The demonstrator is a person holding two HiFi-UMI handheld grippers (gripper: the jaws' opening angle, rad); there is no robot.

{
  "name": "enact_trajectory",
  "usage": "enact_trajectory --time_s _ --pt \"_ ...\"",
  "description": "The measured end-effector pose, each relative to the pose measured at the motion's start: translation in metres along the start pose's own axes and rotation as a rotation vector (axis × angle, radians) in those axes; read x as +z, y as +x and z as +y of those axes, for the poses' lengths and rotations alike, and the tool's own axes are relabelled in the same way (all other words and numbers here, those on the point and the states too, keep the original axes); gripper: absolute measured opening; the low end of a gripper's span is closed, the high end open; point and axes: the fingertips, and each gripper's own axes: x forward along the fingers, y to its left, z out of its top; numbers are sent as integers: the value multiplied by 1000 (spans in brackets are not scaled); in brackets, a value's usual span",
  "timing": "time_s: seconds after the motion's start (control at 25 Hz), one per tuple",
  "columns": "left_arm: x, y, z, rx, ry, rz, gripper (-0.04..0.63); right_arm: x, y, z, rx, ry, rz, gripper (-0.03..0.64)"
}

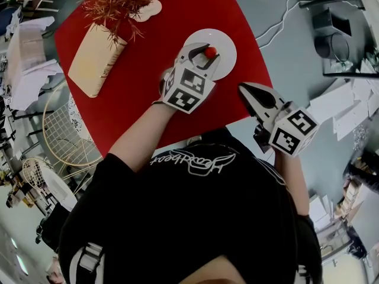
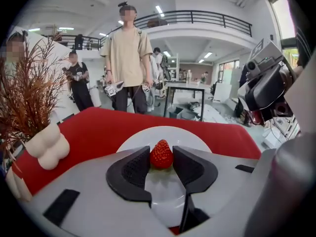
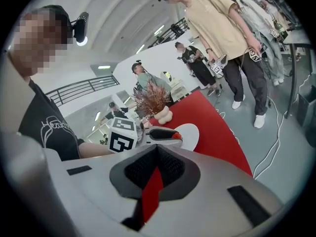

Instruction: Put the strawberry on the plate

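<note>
The strawberry [image 2: 161, 154] is red, the plate [image 2: 190, 135] white, the table [image 1: 142, 87] red, the vase [image 2: 48, 149] cream with rust-brown sprigs [image 2: 24, 93], the jaws black.

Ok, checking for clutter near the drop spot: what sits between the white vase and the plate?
Nothing. Only bare red tabletop separates the vase from the plate, as the left gripper view shows.

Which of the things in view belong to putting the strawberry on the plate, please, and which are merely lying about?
Belongs to the job:
strawberry, gripped by the left tongs
white plate on the red table

Just lying about:
pale vase of dried stems
tan box
wire basket beside the table
right tongs, shut and empty
</note>
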Motion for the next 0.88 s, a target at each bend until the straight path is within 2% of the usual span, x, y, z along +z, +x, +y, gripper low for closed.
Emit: enact_trajectory --time_s 0.12,0.36,0.72,0.88 --pt "-2 1 -1 12 17 23 147 -1 -2 0 -5 2 -2 8" --pt "-5 7 -4 38 111 80 147 -1 -2 0 -6 7 -8 8" --pt "-9 6 -3 -3 55 132 149 0 -4 4 0 7 -16 8" --pt "-11 5 -3 -30 32 147 197 1 -3 6 4 9 -18 8"
